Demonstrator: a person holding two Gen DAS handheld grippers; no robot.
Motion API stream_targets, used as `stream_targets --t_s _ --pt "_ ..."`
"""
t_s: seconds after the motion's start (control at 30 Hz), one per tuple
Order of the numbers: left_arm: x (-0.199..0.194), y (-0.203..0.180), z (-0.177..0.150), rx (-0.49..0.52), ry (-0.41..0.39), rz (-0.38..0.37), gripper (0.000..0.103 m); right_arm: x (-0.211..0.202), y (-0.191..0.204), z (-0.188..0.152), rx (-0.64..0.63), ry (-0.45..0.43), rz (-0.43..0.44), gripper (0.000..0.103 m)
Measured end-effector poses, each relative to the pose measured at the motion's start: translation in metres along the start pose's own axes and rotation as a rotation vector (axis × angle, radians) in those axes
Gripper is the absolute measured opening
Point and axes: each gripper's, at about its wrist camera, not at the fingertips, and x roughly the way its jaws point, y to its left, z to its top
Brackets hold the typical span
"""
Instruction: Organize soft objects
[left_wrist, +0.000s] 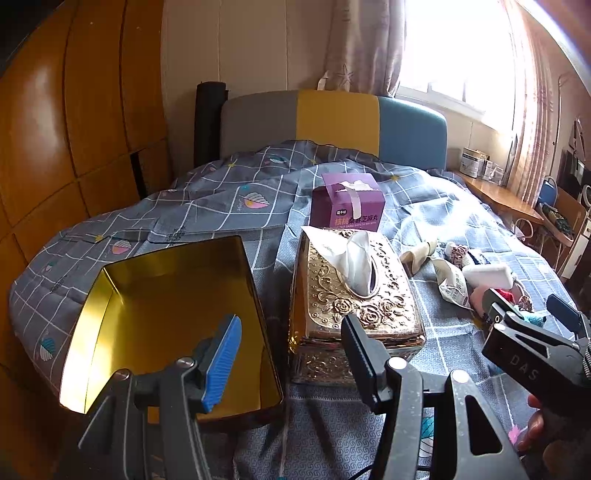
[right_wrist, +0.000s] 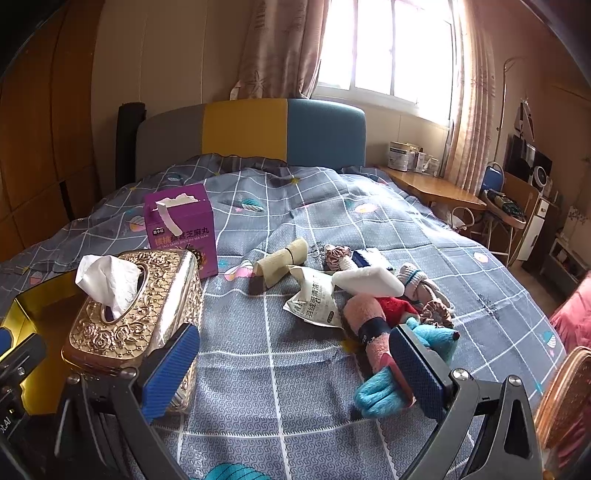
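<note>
We hold the left gripper (left_wrist: 291, 354) nearest, its fingers (left_wrist: 223, 360) spread wide with nothing between them, poised over the bed (left_wrist: 207, 199) just in front of the tissue box (left_wrist: 354, 295), our landmark. The right gripper (right_wrist: 295, 373) hangs to the right of the tissue box, fingers equally wide and empty, its right finger (right_wrist: 419, 373) just in front of a blue plush toy (right_wrist: 384, 391).

Directly left of the tissue box lies an open gold tin (left_wrist: 166, 317), its inside bare. To the right of the tissue box sits the heap of soft things: the blue toy, a pink plush (right_wrist: 364, 317), a white sponge (right_wrist: 369, 279), a crumpled packet (right_wrist: 314, 301), scrunchies (right_wrist: 437, 312), and a beige sock (right_wrist: 282, 260). Just behind the tissue box stands a purple carton (right_wrist: 181, 225). Farther behind it rises the headboard (right_wrist: 251, 129), then the window (right_wrist: 388, 48).
</note>
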Motion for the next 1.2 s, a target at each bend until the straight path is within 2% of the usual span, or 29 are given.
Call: stream_targets --t_s 0.9,1.03,1.2 --pt "-0.003 -0.006 -0.001 0.022 0.006 -0.043 0.057 0.009 -0.01 -0.006 0.011 0.033 -0.005 0.103" --pt "-0.009 -0.012 0.003 0.048 -0.013 -0.109 0.057 0.011 -0.02 -0.006 0.021 0.045 0.004 0.103" --pt "-0.014 -0.032 0.007 0.139 -0.038 -0.12 0.057 0.018 -0.055 -0.003 0.073 0.077 -0.019 0.103"
